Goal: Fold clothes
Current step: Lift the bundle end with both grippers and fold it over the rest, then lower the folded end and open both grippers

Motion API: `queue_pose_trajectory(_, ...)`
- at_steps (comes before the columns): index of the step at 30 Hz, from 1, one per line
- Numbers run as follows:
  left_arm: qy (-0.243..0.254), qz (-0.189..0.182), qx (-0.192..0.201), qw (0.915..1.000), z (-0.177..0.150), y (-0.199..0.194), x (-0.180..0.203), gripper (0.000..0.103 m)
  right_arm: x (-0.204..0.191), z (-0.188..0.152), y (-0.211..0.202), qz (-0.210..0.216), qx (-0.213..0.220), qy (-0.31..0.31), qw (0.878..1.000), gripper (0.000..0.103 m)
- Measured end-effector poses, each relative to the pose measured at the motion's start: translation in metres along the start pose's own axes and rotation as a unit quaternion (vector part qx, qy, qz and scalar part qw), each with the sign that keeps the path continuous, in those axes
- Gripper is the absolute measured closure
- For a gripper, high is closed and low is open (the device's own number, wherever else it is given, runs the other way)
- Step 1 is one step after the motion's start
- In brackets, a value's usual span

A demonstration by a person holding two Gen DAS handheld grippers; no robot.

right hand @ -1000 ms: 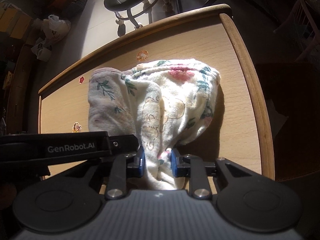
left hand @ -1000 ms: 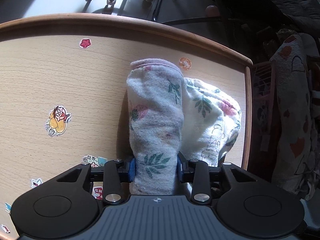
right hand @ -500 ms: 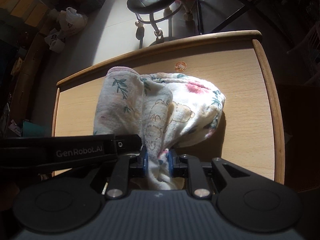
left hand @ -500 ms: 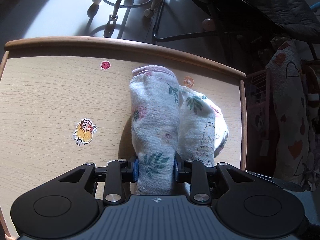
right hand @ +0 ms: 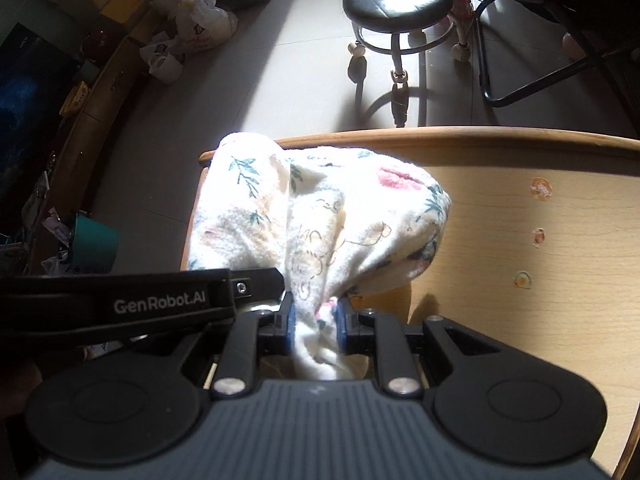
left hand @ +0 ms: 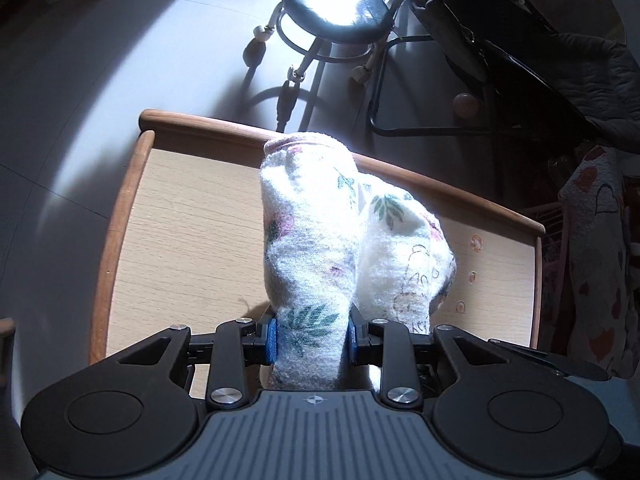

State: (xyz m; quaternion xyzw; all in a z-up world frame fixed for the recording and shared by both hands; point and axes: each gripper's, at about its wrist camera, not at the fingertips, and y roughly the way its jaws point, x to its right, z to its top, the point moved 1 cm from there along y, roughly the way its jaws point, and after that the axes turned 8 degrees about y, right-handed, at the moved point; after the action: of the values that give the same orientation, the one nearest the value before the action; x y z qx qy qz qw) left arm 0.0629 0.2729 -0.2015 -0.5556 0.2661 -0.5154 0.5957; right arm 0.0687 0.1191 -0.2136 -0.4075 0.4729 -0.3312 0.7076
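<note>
While both tools [left hand: 311,339] [right hand: 314,322] pinch it, the floral cloth [left hand: 316,240] [right hand: 320,216] hangs ahead.

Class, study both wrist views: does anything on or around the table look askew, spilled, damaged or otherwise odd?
Nothing looks spilled or damaged. The one untidy thing is the white floral fleece garment: it is bunched and hanging in uneven folds between the left claw and right claw, both shut on it, above the light wooden table.

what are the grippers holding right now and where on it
Both hold the floral cloth: left gripper and right gripper each pinch a bunched near end.
</note>
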Motion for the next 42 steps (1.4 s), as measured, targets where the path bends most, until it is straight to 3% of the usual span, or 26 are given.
queue_pose_trajectory(13,-0.025,0.010,-0.011,0.9996,0.005,0.023,-0.067,0.072,-0.047,-0.003,0.050,-0.006,-0.019,-0.007,1.000,0.084)
queue_pose_trajectory(31,-0.018,0.004,-0.010,0.9998,-0.008,0.036,-0.077,0.064,-0.051,-0.015,0.060,-0.034,-0.019,0.016,0.999,0.080)
queue_pose_trajectory(33,-0.022,0.002,-0.007,0.9997,-0.009,0.035,-0.079,0.064,-0.051,-0.016,0.058,-0.041,-0.018,0.020,0.999,0.073)
queue_pose_trajectory(42,-0.042,0.000,0.001,0.9991,-0.016,0.025,-0.086,0.051,-0.038,-0.012,0.036,-0.044,0.001,0.030,0.999,0.066)
